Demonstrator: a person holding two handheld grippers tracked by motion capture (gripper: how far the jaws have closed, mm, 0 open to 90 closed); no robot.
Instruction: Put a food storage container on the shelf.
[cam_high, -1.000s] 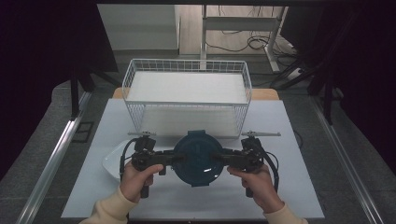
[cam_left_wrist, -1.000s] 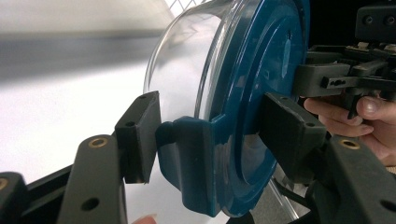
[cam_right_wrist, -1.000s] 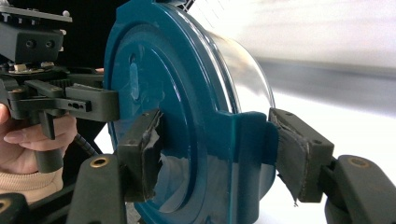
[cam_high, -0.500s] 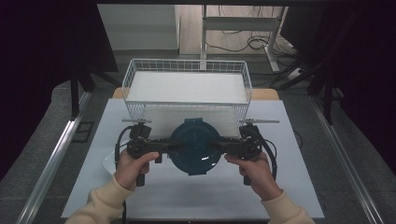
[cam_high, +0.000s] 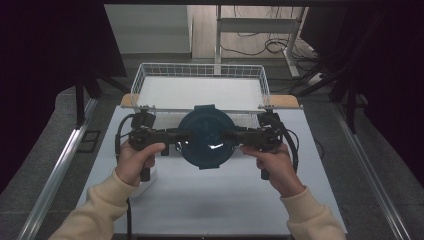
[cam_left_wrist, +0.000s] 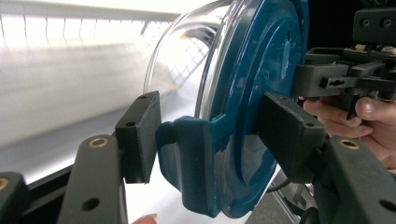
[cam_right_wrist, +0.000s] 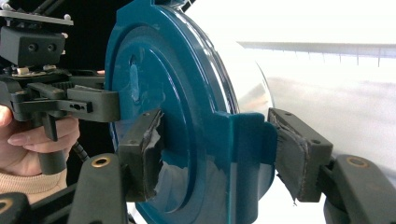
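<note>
A round clear glass container with a dark teal lid (cam_high: 206, 136) hangs above the white table, just in front of the wire basket (cam_high: 200, 66). My left gripper (cam_high: 181, 138) is shut on its left latch tab, and my right gripper (cam_high: 231, 135) is shut on the right tab. In the left gripper view the lid (cam_left_wrist: 252, 93) stands on edge between the pads of the left gripper (cam_left_wrist: 212, 140), with the glass bowl (cam_left_wrist: 182, 60) to the lid's left. The right gripper view shows the right gripper (cam_right_wrist: 219, 156) clamped across the lid (cam_right_wrist: 154, 84) and its tab.
The white wire basket stands at the table's far edge, its white floor bare. A white dish (cam_high: 150, 176) lies partly hidden under the person's left hand. Bare white tabletop (cam_high: 215, 200) stretches in front. Metal rails run along both sides of the table.
Both grippers have carried the lidded container up and away from the person, toward the basket's near wall. Their hold on it is unchanged.
</note>
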